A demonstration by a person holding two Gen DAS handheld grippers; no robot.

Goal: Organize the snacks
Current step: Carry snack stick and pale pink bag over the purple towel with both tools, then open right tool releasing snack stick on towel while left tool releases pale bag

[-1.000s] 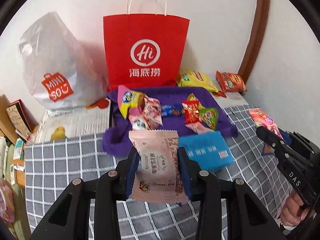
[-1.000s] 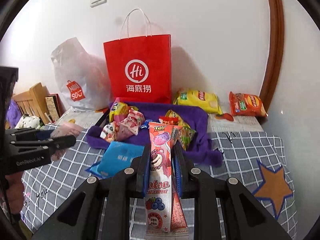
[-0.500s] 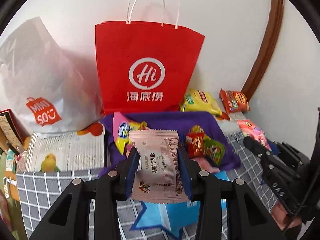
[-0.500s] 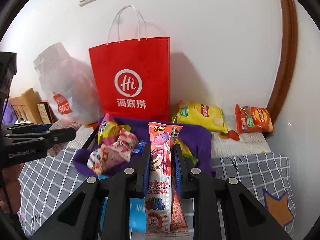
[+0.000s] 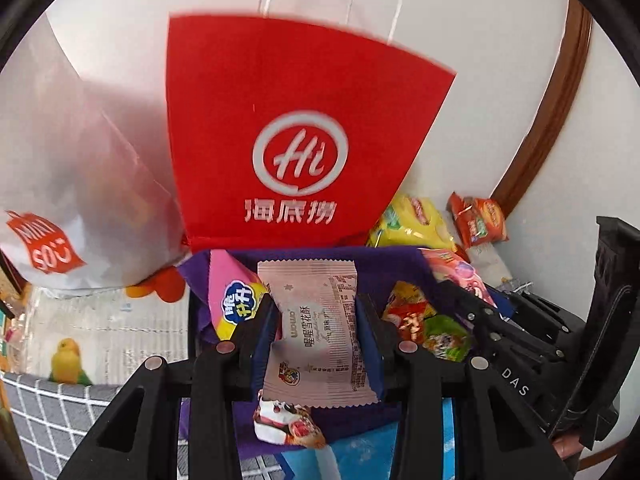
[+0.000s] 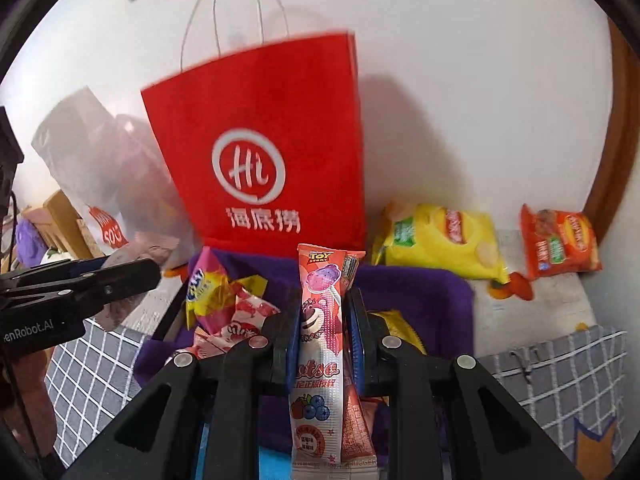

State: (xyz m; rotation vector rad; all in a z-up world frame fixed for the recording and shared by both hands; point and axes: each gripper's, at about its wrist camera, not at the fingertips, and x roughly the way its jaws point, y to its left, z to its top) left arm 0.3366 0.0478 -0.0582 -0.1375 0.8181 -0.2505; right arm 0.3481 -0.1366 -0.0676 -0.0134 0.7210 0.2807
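My left gripper (image 5: 316, 320) is shut on a pale pink snack packet (image 5: 316, 332), held above the purple cloth (image 5: 384, 264) in front of the red Hi paper bag (image 5: 296, 148). My right gripper (image 6: 322, 316) is shut on a long pink Toy Story lollipop packet (image 6: 320, 320), close to the same red bag (image 6: 260, 152). Loose snack packets (image 6: 224, 300) lie on the purple cloth (image 6: 432, 292). The left gripper also shows at the left of the right wrist view (image 6: 100, 284), and the right gripper at the right of the left wrist view (image 5: 480, 320).
A white Miniso plastic bag (image 5: 80, 184) stands left of the red bag. A yellow chip bag (image 6: 440, 240) and an orange chip bag (image 6: 560, 240) lie by the wall at the right. A blue packet (image 5: 360, 452) lies on the grey checked cloth (image 6: 560, 368).
Both grippers have moved forward and up towards the red bag, each still holding its packet. The red bag now looms larger in both views.
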